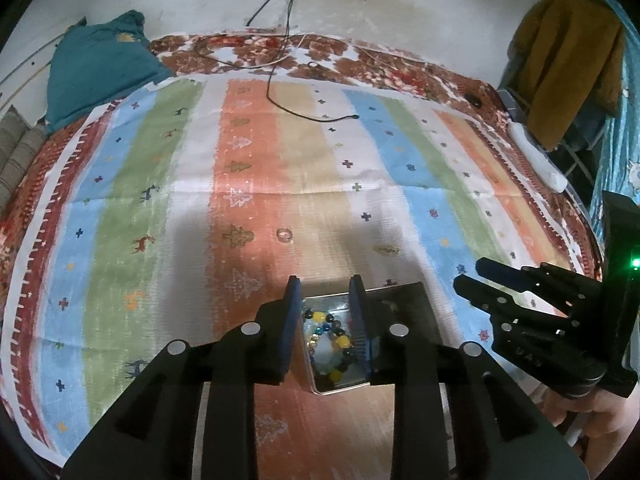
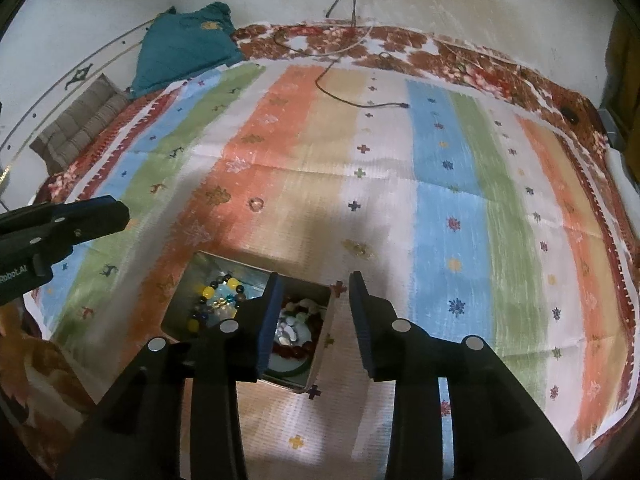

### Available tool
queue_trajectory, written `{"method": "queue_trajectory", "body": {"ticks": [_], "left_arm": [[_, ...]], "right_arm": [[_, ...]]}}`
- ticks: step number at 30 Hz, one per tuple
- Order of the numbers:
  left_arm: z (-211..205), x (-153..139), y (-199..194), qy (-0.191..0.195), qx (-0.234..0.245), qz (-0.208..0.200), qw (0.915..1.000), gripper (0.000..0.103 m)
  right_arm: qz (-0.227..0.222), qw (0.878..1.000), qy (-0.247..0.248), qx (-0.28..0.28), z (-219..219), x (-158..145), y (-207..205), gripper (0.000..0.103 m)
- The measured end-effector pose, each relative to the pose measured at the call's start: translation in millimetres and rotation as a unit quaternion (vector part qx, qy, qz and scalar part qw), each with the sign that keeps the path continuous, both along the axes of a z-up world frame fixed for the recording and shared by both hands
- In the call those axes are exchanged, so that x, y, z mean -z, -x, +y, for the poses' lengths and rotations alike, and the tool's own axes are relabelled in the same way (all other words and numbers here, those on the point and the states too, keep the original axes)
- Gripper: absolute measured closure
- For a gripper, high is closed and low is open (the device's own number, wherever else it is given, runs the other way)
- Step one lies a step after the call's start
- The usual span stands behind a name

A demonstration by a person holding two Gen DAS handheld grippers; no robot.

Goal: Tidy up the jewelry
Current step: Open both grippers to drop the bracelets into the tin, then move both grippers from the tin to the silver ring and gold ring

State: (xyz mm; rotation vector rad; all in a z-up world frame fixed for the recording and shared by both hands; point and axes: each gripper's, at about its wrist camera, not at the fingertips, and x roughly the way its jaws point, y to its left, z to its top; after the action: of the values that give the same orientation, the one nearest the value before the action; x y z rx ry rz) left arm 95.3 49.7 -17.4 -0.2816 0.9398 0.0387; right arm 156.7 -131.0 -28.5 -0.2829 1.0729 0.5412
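A metal two-part tin [image 1: 340, 388] [image 2: 182, 292] lies on the striped cloth. Its left part holds a multicoloured bead bracelet [image 1: 334, 340] [image 2: 216, 300]; its right part holds red bead and white pieces [image 2: 296, 328]. A small clear ring [image 1: 284, 235] [image 2: 256, 203] lies on the orange stripe beyond the tin. A gold piece [image 1: 386, 249] [image 2: 358, 249] lies further right. My left gripper [image 1: 325, 286] is open and empty above the tin's left part. My right gripper [image 2: 316, 282] is open and empty above the tin's right edge.
A black cable [image 1: 316, 118] [image 2: 360, 102] trails across the far cloth. A teal cloth [image 1: 96, 64] [image 2: 184, 48] and a grey cushion [image 2: 76, 124] lie at the far left. A white power strip [image 1: 536, 152] sits at the bed's right edge.
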Motion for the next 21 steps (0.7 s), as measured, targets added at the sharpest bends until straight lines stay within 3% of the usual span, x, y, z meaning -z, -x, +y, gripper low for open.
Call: {"method": "queue_trajectory", "body": {"ticks": [10, 21], "left_arm": [[7, 11, -21, -0.022, -0.014, 0.026, 0.9993, 0.063], [14, 27, -49, -0.057, -0.016, 0.059, 0.9965, 0.058]], "right_arm": [[0.018, 1.0, 0.022, 0.011, 2, 12, -16, 0.059], [0.036, 0.998, 0.042, 0.03, 5, 27, -39, 0.058]]}}
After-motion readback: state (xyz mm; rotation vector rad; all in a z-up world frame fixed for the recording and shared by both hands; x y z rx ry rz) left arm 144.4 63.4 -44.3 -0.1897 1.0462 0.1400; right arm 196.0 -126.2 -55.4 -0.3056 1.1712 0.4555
